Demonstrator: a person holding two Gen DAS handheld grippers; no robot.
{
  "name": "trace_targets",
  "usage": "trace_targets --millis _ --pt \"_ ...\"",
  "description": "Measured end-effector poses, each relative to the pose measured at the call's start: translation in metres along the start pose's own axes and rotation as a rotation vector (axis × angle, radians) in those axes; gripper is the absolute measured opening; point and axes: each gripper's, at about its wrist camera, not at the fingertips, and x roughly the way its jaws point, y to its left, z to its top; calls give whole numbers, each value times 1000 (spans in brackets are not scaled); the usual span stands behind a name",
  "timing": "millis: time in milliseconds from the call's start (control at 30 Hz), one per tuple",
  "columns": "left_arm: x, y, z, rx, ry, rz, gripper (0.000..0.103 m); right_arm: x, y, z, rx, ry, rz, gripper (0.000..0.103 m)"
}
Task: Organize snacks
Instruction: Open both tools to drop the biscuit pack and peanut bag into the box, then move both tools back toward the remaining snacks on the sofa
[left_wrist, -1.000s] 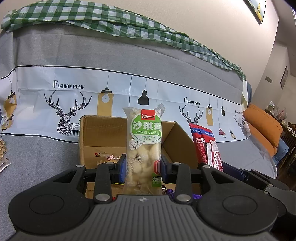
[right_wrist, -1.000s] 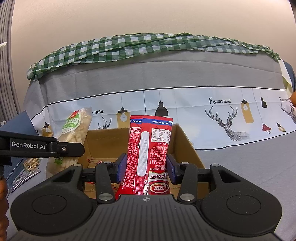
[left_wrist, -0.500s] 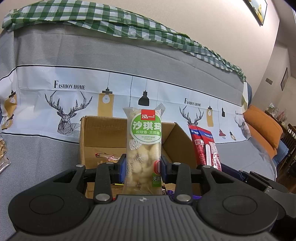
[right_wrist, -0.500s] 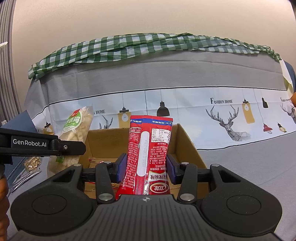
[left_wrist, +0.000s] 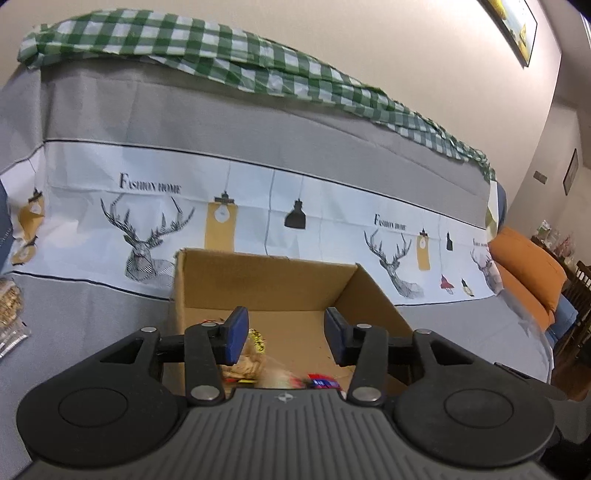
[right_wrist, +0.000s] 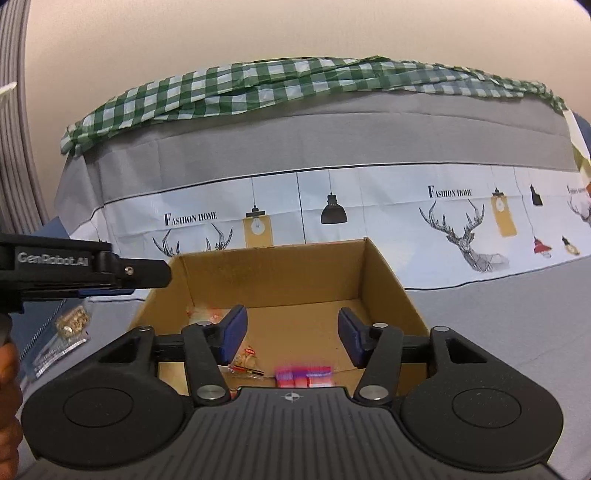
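Note:
An open cardboard box stands on the grey sofa cover; it also shows in the right wrist view. My left gripper is open and empty above the box's near side. Below it a blurred pale snack pack lies in the box. My right gripper is open and empty over the same box. A blurred red snack pack lies low in the box beneath it, next to a small clear packet. The left gripper's body shows at the left of the right wrist view.
Clear snack packets lie on the sofa left of the box, also visible in the left wrist view. A green checked cloth drapes the sofa back. An orange cushion sits at the far right.
Both grippers opened. The green-labelled snack pack left my left gripper and the red pack left my right gripper; both now sit low in the box.

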Motion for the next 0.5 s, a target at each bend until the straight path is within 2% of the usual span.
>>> trace_targets --millis 167,233,333,367,433,500 --pt "-21 17 2 -8 -20 33 47 2 6 2 39 5 19 57" --pt "-32 27 6 -1 -29 50 35 1 13 2 43 4 30 57" --pt "-47 47 14 18 -14 81 24 1 23 2 50 -1 51 56" --pt "-54 55 16 47 -17 101 24 0 27 2 53 -2 63 55" --pt "-64 70 16 111 -26 146 24 -1 35 3 53 -10 91 39" --pt "-70 90 14 172 -37 201 24 -3 45 4 51 -23 130 30"
